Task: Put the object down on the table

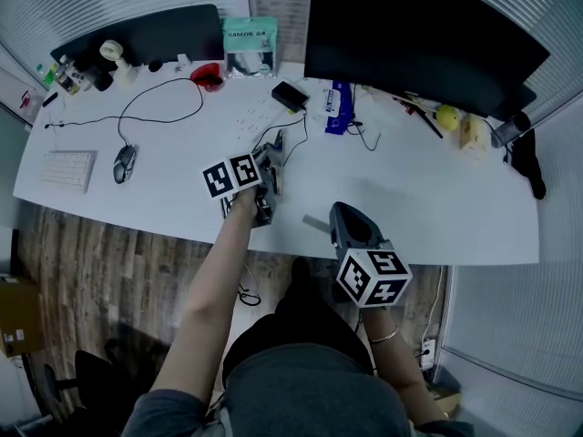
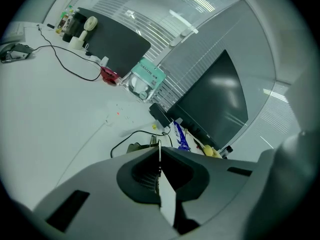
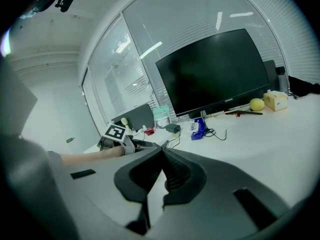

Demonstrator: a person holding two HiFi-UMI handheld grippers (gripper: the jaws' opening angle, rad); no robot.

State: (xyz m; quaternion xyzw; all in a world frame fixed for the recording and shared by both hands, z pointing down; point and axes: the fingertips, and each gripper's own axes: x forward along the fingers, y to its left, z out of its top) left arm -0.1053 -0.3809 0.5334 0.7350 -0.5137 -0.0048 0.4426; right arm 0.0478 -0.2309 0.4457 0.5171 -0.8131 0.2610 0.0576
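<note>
My left gripper [image 1: 273,160] hovers over the middle of the white table [image 1: 437,208], a little in from its front edge. Its jaws are shut on a thin flat object [image 2: 159,146], which I see only edge-on as a pale strip between the pads. Just past the fingertips lies a small greyish device [image 2: 136,147] with a black cable [image 2: 120,140]. My right gripper [image 1: 335,215] is lower right, at the front edge. Its jaws [image 3: 162,151] are shut with nothing between them. The right gripper view also shows the left gripper's marker cube [image 3: 116,132].
A large black monitor [image 1: 419,35] stands at the back right, a dark screen [image 1: 137,35] at the back left. A green-and-white bag [image 1: 250,44], red item [image 1: 207,76], black box [image 1: 290,96], blue packet [image 1: 339,107], yellow fruit [image 1: 446,116], keyboard [image 1: 68,169] and mouse [image 1: 124,162] lie around.
</note>
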